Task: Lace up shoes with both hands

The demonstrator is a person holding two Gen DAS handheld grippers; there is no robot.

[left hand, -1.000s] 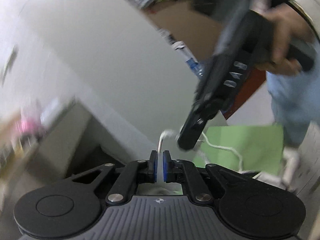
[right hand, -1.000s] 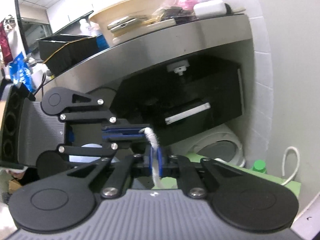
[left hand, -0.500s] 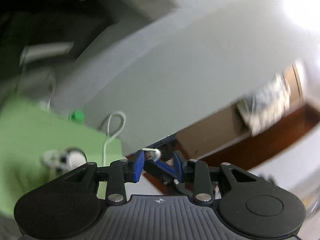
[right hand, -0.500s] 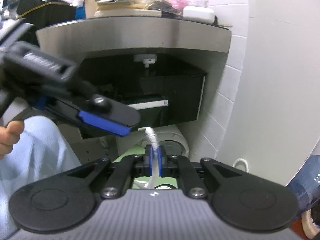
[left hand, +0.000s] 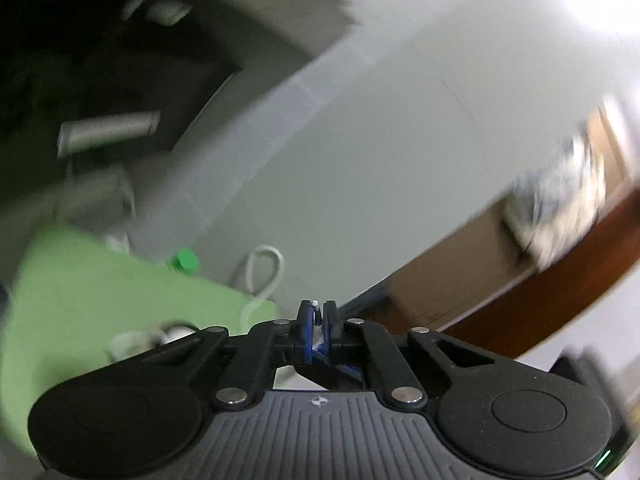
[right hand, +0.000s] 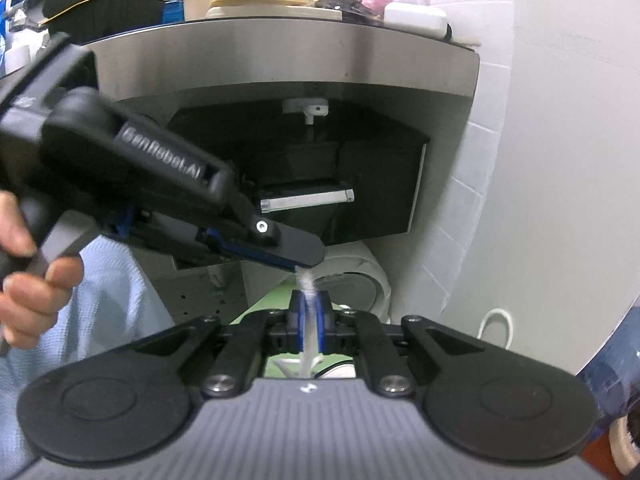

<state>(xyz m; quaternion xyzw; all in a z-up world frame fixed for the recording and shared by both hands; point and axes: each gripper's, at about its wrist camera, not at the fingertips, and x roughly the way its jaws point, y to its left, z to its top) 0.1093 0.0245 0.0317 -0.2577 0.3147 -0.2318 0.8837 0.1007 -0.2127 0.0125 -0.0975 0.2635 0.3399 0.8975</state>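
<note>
In the right wrist view my right gripper (right hand: 307, 300) is shut on the white lace (right hand: 305, 282), whose frayed end sticks up out of the pads. My left gripper (right hand: 306, 262) reaches in from the left, and its jaws are closing on that end, with the pads pressing it. A hand (right hand: 28, 276) holds its handle. In the blurred left wrist view the left gripper (left hand: 316, 308) pinches the lace tip (left hand: 316, 303). The lace runs down behind my right fingers towards the green mat (left hand: 100, 284). The shoe is mostly hidden.
A metal counter (right hand: 280, 60) carries phones, a bowl and bags, with a dark machine (right hand: 320, 184) under it. A white round appliance (right hand: 360, 280) stands behind the mat. Tiled wall (right hand: 460, 208) rises on the right. A white cord loop (left hand: 262, 272) and green cap (left hand: 185, 260) lie by it.
My left gripper rolled over, opened around the lace end and closed on it just above my right gripper. The right gripper stayed shut on the lace.
</note>
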